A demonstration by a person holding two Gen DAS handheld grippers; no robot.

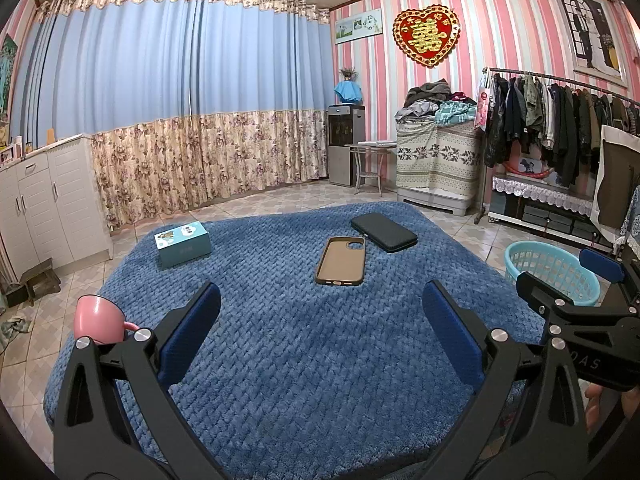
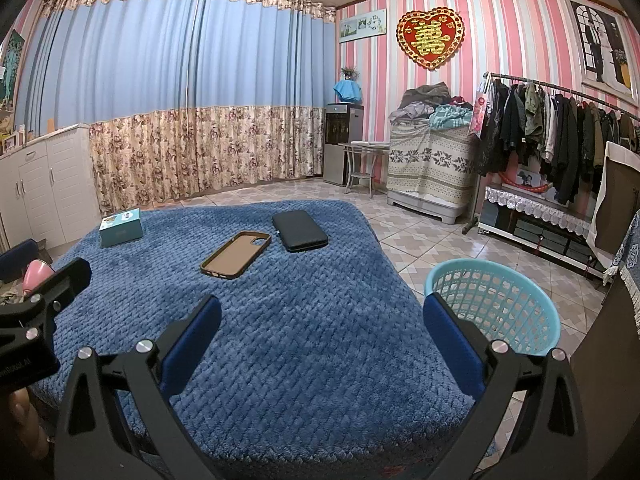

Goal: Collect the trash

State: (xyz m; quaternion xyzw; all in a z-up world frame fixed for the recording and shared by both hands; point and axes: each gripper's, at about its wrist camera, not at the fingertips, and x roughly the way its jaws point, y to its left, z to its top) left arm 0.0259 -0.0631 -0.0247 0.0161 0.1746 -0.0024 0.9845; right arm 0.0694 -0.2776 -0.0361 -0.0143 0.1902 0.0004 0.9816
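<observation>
1. Both the left tongs (image 1: pixel 322 320) and right tongs (image 2: pixel 322 324) are held wide and empty above the blue-covered bench (image 2: pixel 280 320).
2. No obvious trash is seen; a phone case (image 1: pixel 341 261), dark wallet (image 1: pixel 383 231) and teal box (image 1: pixel 183 243) lie there, the basket (image 2: pixel 516 280) waiting just beside.

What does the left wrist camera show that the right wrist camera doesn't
Only the left wrist view shows the pink cup clearly and whole; the right view catches just a sliver. Only the right wrist view shows the whole turquoise basket on the floor. Both share the blue blanket, teal box, brown phone case, black wallet, and open left gripper and right gripper.
</observation>
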